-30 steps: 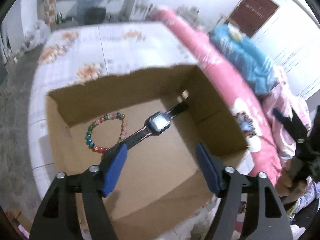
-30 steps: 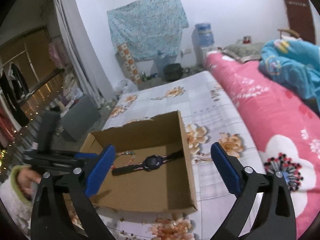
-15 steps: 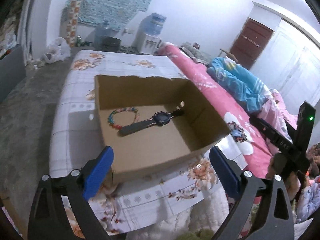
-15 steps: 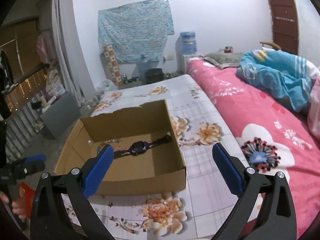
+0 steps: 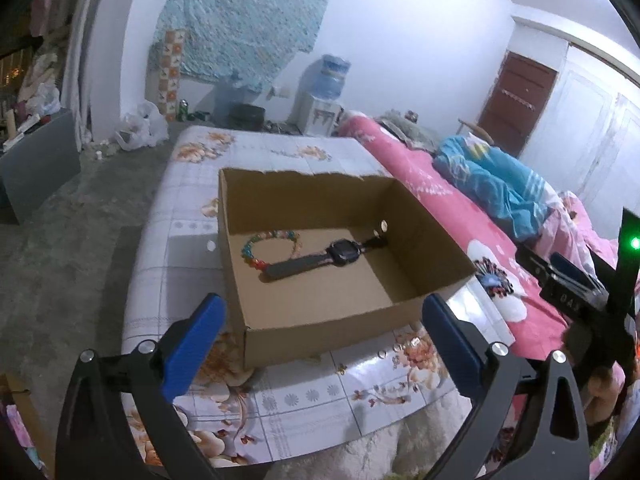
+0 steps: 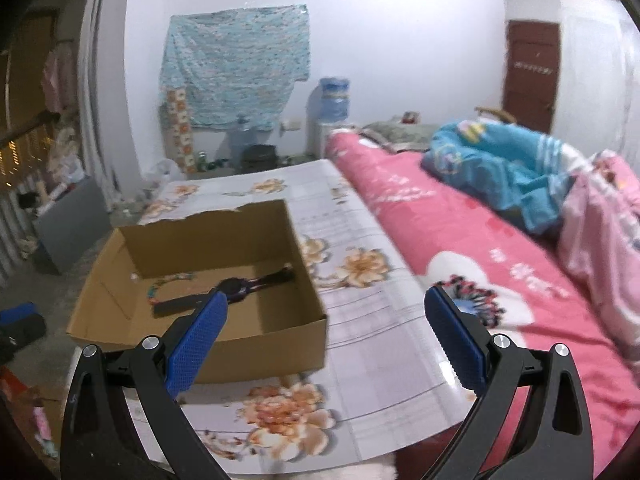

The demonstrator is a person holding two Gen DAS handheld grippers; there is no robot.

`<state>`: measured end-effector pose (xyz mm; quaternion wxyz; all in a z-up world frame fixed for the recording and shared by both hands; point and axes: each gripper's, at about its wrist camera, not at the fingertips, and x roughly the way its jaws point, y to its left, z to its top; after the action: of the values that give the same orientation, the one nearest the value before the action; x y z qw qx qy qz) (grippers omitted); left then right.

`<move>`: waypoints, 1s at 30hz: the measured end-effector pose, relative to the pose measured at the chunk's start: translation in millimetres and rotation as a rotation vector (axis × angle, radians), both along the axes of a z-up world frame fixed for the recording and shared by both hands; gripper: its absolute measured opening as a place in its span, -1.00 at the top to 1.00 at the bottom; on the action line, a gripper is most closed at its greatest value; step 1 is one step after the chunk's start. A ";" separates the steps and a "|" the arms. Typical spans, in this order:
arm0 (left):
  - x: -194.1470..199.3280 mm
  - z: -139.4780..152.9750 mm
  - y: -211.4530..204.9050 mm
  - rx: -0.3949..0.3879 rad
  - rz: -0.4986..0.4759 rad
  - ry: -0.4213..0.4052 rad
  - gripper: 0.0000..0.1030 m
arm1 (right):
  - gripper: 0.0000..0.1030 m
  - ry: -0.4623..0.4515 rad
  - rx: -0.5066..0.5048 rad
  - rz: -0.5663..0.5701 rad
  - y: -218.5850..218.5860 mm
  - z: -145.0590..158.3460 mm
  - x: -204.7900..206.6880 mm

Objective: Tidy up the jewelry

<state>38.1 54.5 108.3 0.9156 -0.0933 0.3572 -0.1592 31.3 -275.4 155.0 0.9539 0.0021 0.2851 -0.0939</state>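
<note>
In the open brown cardboard box (image 5: 320, 320) on the floral-topped bench (image 5: 304, 396) lie a light black wristwatch (image 5: 320, 258), best pinched by its stiff case, and a slippery coloured bead bracelet (image 5: 250, 250) beside it, both hand-held grippers (image 5: 320, 340) (image 6: 326, 338) spread apart, empty, the left one's jaws opening.

Bracelet (image 6: 170, 285): from my right camera, blurred, partly behind my blue finger (image 6: 196, 346).
Watch (image 6: 236, 289): face half covered there.
Small bits (image 5: 404, 346) by box (image 5: 320, 330): too tiny to identify.
</note>
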 end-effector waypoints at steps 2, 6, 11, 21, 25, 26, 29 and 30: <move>-0.4 1.5 1.3 0.000 0.014 -0.001 -0.89 | -0.84 -0.012 -0.028 -0.002 2.2 1.0 -3.1; -3.1 5.5 2.5 0.005 0.051 -0.011 -0.89 | -0.84 -0.019 -0.063 -0.007 4.7 1.5 -6.7; -6.3 9.2 5.8 0.034 0.105 -0.022 -0.89 | -0.84 -0.031 -0.072 -0.014 3.9 4.2 -11.3; -3.2 5.2 16.7 0.107 0.270 0.012 -0.89 | -0.84 -0.057 -0.061 -0.044 0.2 10.3 -17.2; -0.6 2.2 20.0 0.118 0.294 0.027 -0.89 | -0.84 -0.055 -0.041 -0.060 -0.9 11.2 -16.9; -0.7 2.1 21.0 0.120 0.301 0.027 -0.89 | -0.84 -0.055 -0.044 -0.067 -0.8 11.2 -16.5; -1.9 2.7 23.5 0.123 0.323 0.023 -0.89 | -0.84 -0.056 -0.050 -0.075 0.2 11.4 -16.7; -2.1 2.6 25.1 0.121 0.332 0.022 -0.89 | -0.84 -0.058 -0.051 -0.077 0.3 11.3 -17.2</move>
<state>36.0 79.6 111.0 0.9294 -0.0974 0.3556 0.0168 14.1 -275.1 166.3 0.9572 -0.0083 0.2546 -0.1376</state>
